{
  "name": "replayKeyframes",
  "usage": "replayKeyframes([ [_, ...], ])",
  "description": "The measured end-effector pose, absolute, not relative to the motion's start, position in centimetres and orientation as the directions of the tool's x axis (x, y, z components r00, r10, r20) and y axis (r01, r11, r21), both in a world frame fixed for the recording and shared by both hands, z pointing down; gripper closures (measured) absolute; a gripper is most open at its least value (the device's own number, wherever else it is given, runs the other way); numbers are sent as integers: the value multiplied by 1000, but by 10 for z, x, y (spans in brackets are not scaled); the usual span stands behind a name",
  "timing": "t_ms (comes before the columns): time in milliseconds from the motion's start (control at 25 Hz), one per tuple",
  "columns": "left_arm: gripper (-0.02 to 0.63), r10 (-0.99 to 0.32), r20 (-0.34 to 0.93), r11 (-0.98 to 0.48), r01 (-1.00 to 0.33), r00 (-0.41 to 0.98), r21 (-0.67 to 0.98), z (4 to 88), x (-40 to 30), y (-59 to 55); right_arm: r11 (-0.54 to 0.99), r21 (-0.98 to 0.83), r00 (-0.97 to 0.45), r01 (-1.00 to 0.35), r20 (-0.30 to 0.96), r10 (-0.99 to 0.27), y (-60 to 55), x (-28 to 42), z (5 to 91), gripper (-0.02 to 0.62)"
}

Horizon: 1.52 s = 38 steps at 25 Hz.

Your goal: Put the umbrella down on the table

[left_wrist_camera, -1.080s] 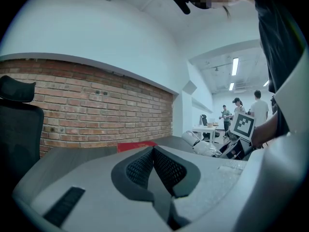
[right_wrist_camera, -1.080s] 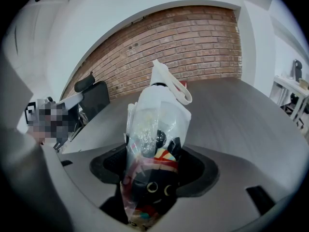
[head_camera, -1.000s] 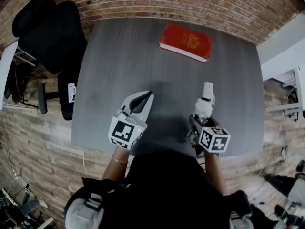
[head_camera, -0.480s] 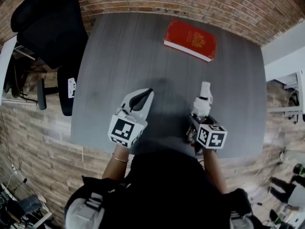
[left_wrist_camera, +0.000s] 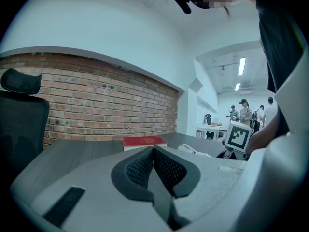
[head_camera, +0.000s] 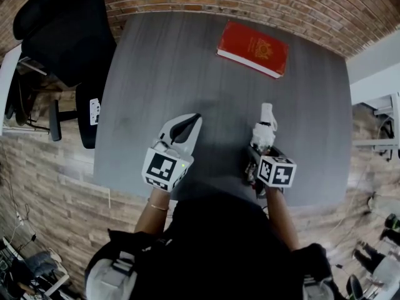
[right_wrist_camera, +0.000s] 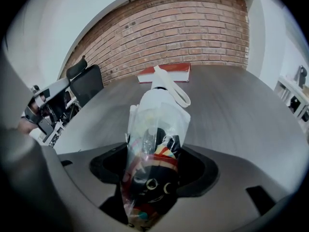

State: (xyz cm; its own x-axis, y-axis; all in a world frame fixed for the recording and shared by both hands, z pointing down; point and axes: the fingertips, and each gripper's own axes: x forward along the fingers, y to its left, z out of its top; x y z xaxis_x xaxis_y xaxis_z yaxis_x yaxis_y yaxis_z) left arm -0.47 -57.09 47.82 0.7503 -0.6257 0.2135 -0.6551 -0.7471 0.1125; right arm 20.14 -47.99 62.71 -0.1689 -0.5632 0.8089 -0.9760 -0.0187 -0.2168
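- Clear-plastic-sleeved, dark patterned folded umbrella [right_wrist_camera: 161,115] is clamped in the right gripper [right_wrist_camera: 154,175], above the near edge of the grey wood-grain table [head_camera: 162,74].
- Its long axis runs straight out from the jaws, white end slanting tableward.
- Left gripper [left_wrist_camera: 154,166]: jaws together, empty.

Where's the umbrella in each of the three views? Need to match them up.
Head view: right of centre, the umbrella is held in the right gripper.
Left gripper view: only its white end shows, low and right of centre.
Right gripper view: dead centre, between the jaws.
Shared landmark: the red book.
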Motion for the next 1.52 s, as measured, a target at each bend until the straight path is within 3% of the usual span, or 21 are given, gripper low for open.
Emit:
replayKeyframes([
  [960,609,-629,226,-744,-660,744,104,481,-9,-572,-26,-149,-112,-988,837,-535,-487,203,641,290],
  [1520,609,-641,191,-743,-664,743,88,472,-16,-566,-40,-172,-118,-984,810,-575,-492,194,629,252],
])
